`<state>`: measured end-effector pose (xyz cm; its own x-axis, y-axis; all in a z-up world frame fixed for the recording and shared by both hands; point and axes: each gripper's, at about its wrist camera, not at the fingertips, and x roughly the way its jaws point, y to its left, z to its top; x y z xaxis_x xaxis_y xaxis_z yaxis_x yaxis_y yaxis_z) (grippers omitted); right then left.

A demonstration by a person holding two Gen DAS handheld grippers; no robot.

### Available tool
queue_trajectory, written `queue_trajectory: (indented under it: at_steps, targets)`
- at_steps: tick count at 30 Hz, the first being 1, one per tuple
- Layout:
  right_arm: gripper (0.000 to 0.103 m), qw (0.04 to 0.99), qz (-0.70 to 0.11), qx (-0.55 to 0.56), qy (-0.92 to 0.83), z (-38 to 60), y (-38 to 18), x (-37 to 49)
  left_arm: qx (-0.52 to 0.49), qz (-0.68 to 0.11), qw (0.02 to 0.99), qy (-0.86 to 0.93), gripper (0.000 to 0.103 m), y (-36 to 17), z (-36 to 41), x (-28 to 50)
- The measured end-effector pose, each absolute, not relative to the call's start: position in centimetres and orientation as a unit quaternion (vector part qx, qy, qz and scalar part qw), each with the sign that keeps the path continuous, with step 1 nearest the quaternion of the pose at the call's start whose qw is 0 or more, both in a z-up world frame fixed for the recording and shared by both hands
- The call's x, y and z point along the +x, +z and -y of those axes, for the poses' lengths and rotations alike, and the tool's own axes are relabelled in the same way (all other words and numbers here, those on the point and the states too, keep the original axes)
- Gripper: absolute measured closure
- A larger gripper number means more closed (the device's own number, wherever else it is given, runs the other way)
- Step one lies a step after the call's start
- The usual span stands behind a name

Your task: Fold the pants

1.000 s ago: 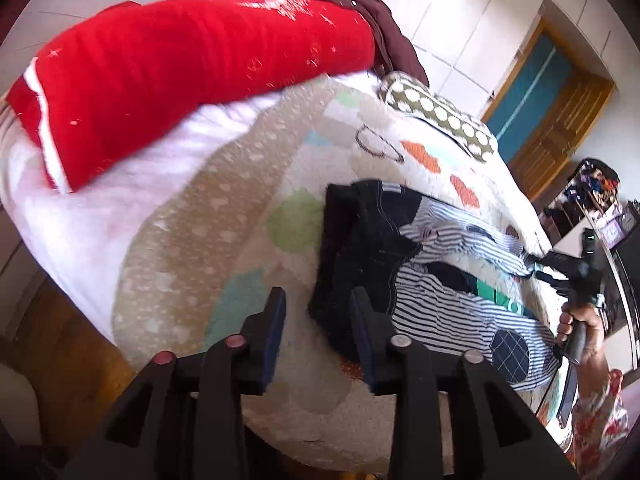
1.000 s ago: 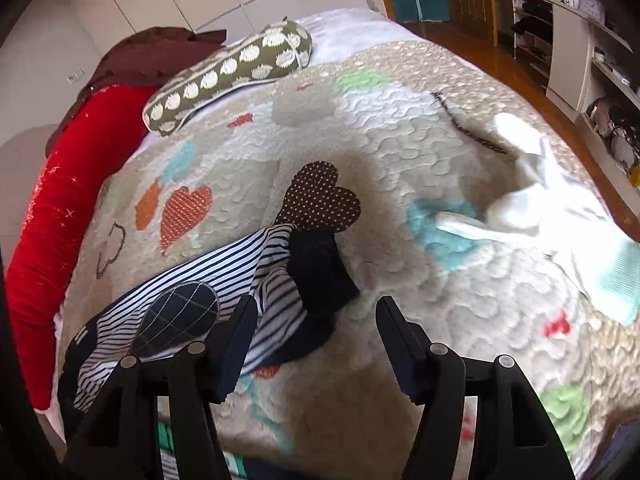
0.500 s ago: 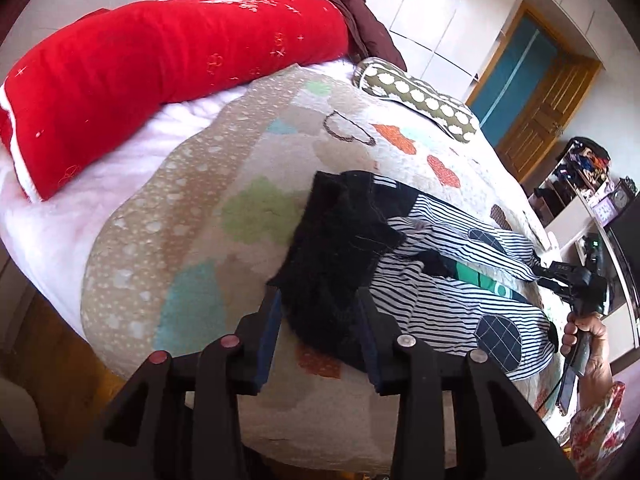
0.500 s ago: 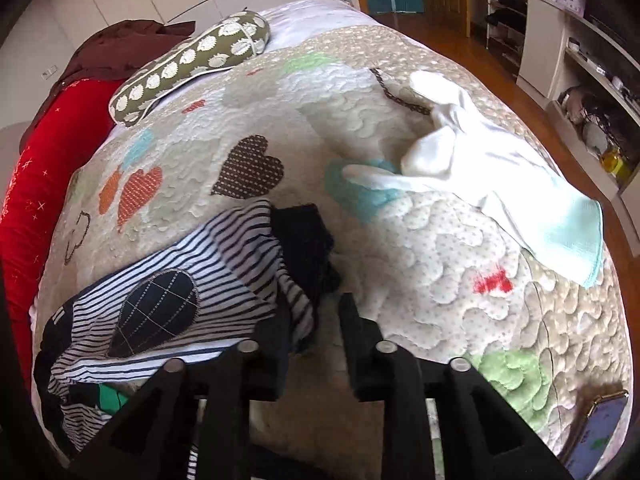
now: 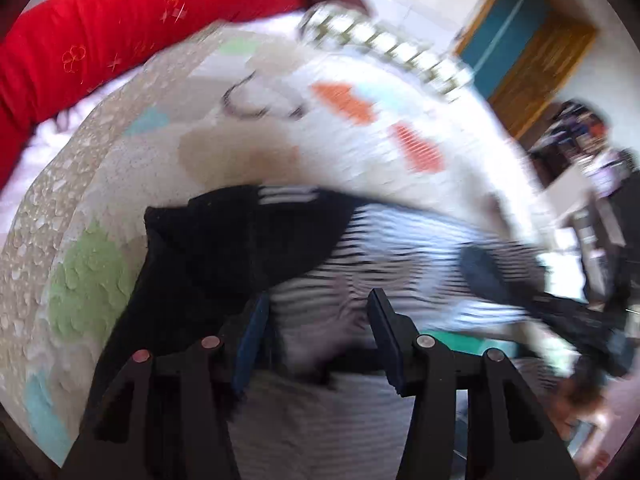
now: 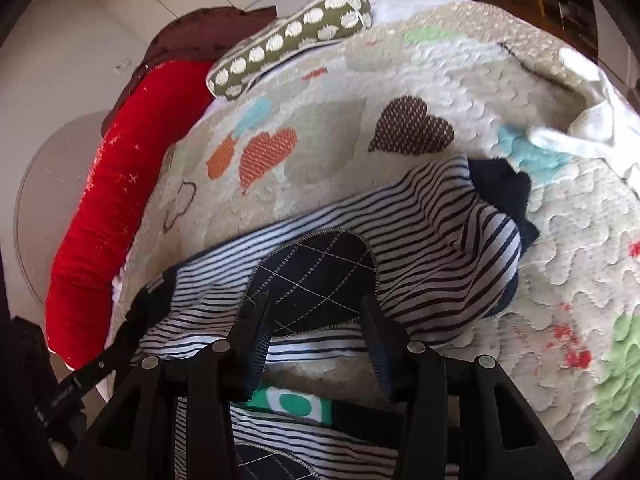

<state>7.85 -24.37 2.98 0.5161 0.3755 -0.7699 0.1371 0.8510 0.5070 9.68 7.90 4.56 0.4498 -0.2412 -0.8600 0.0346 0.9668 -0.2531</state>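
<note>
The pants (image 5: 400, 240) are white with dark stripes, a black waistband, a dark checked knee patch (image 6: 316, 276) and black cuffs (image 6: 500, 196). They lie on a quilted bed cover (image 6: 420, 80). One leg is folded over the other. In the left wrist view, my left gripper (image 5: 320, 340) stands open over the striped cloth beside the black waist part (image 5: 224, 248), and the picture is blurred. In the right wrist view, my right gripper (image 6: 316, 332) stands open over the knee patch (image 6: 316, 276), with a green-and-white label (image 6: 292, 402) below it. Neither grips cloth.
A long red bolster (image 5: 120, 32) and a brown cloth (image 6: 192, 36) lie at the head of the bed. A green dotted pillow (image 6: 292, 40) lies near them. A white and pale blue garment (image 6: 592, 120) lies at the right. A wooden door (image 5: 532, 64) stands beyond.
Both grippers were shut on the pants' near edge half a second ago. They have carried it over the other leg and now stand open. The left view blurs with motion.
</note>
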Motion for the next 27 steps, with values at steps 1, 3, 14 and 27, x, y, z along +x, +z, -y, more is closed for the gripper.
queue_trajectory:
  at_steps: [1, 3, 14, 27]
  targets:
    - [0.062, 0.83, -0.488, 0.262, 0.062, 25.0, 2.4, 8.0, -0.1, -0.531, 0.838, -0.079, 0.053, 3.5, -8.0, 10.1]
    - [0.064, 0.837, -0.479, 0.264, 0.033, 27.0, 1.8, 7.6, -0.107, -0.532, 0.835, -0.092, 0.053, 2.7, -8.6, 10.1]
    - [0.057, 0.888, -0.401, 0.223, -0.025, 32.1, 7.3, 1.1, -0.038, -0.438, 0.896, -0.071, 0.054, 10.1, -10.7, 2.9]
    - [0.005, 0.969, -0.179, 0.051, -0.163, 27.2, 15.5, -16.9, 0.007, -0.25, 0.968, 0.017, 0.019, 20.0, -8.6, -8.4]
